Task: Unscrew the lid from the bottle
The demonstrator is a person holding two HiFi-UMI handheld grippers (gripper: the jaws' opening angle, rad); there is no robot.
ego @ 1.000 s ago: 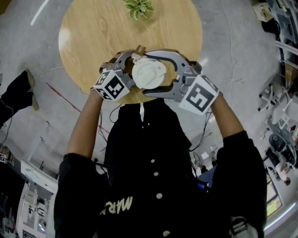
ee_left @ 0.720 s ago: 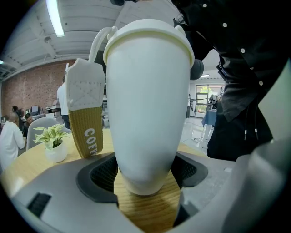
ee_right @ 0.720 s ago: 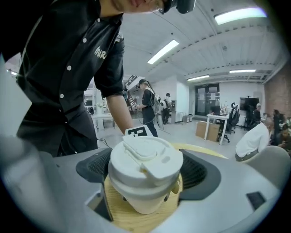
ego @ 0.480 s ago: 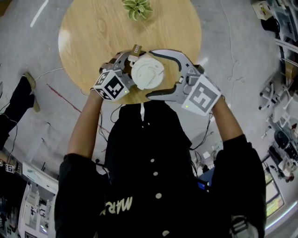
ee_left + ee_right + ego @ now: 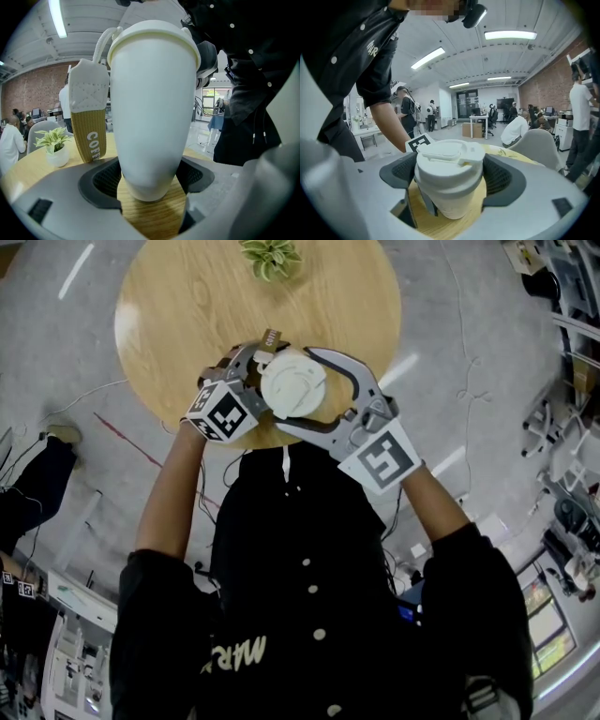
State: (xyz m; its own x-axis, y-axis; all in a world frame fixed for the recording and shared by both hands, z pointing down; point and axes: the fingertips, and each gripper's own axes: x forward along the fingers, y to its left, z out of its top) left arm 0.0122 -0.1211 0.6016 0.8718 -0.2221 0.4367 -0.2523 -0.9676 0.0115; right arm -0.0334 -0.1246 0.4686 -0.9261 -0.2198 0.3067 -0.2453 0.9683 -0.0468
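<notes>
White bottle (image 5: 154, 108), lid (image 5: 449, 157) on, over the near edge of a round wooden table (image 5: 187, 315). The left gripper (image 5: 150, 180) clamps its lower body. The right gripper (image 5: 450, 176) (jaws wide, just been closing) presses the lid. A potted plant (image 5: 272, 257) stands at the table's far edge.

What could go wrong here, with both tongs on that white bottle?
1. The right tongs have just been closing on the lid; a weak grip could slip when they twist.
2. The left tongs hold the bottle only at its narrow, smooth bottom, so it might spin along or tip.
</notes>
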